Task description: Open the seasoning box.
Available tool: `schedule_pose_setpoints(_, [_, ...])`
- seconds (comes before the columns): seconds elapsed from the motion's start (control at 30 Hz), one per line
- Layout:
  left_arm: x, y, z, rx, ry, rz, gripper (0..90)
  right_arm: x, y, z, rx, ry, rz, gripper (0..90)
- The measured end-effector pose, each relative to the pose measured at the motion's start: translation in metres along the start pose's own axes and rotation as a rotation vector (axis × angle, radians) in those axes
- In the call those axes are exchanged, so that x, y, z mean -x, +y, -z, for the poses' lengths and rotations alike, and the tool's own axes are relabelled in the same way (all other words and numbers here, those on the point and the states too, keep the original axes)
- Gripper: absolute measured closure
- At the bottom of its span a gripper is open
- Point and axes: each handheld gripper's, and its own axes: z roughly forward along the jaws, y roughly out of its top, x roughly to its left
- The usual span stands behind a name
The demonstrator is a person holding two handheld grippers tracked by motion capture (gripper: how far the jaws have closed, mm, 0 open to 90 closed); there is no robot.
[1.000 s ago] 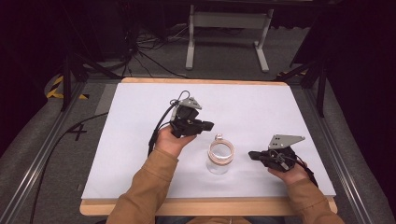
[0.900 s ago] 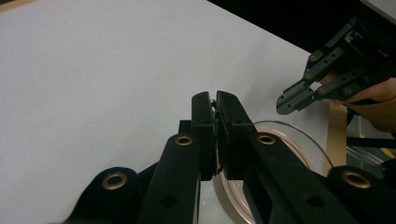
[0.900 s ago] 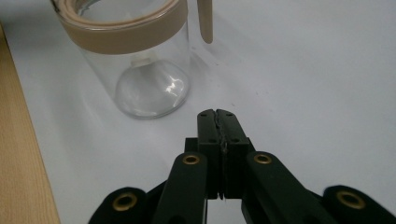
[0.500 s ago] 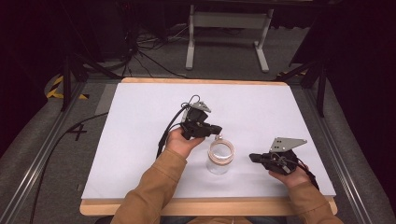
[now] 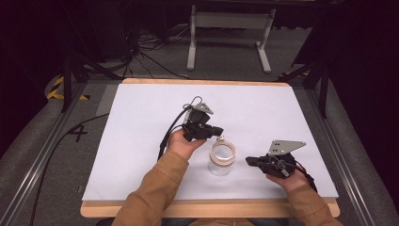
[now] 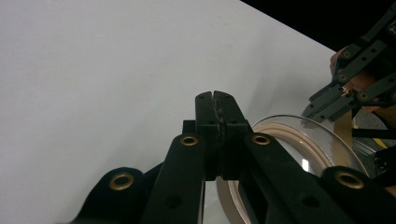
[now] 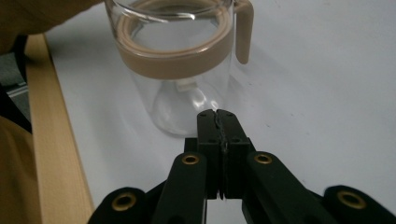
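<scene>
A clear glass jar with a tan band round its open rim and a tan tab on its side stands upright on the white table top. My left gripper hovers just behind the jar's rim; its jaws have just been closing and are shut with nothing between them. My right gripper sits to the right of the jar, shut and empty, and its tips point at the lower glass wall from a short way off.
The table's wooden front edge runs close under both forearms. A black cable trails from the left gripper. Beyond the table's far edge stand a metal frame and floor cables.
My left hand has shifted a little to the right and nearer, up to the jar's rim. The right hand and the jar have stayed put.
</scene>
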Motion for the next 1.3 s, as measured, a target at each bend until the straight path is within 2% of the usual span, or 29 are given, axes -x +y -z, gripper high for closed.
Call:
schedule_pose_setpoints(0.1, [0.001,0.000,0.000,-0.003,0.013,-0.007,89.4,-0.003,0.003,0.000,0.014,0.029,-0.013,89.0])
schedule_pose_setpoints(0.37, [0.003,0.001,0.000,-0.008,0.029,-0.028,89.6,-0.014,0.011,-0.002,0.025,0.077,0.005,89.2])
schedule_pose_setpoints(0.6, [0.003,0.001,0.000,-0.011,0.034,-0.036,89.6,-0.023,0.018,-0.003,0.044,0.126,-0.007,89.3])
schedule_pose_setpoints(0.77, [0.002,0.001,-0.001,-0.002,0.016,-0.024,89.7,-0.026,0.019,-0.008,0.017,0.117,-0.011,89.3])
schedule_pose_setpoints(0.87, [0.003,0.001,-0.001,-0.007,0.019,-0.034,89.7,-0.027,0.019,-0.009,0.017,0.118,-0.011,89.3])
schedule_pose_setpoints(1.0, [0.002,0.001,-0.001,-0.002,0.018,-0.030,89.7,-0.028,0.019,-0.010,0.018,0.122,-0.009,89.3])
schedule_pose_setpoints(1.3, [0.002,0.000,-0.003,-0.023,0.032,-0.029,89.6,-0.030,0.021,-0.010,0.031,0.125,-0.011,89.3])
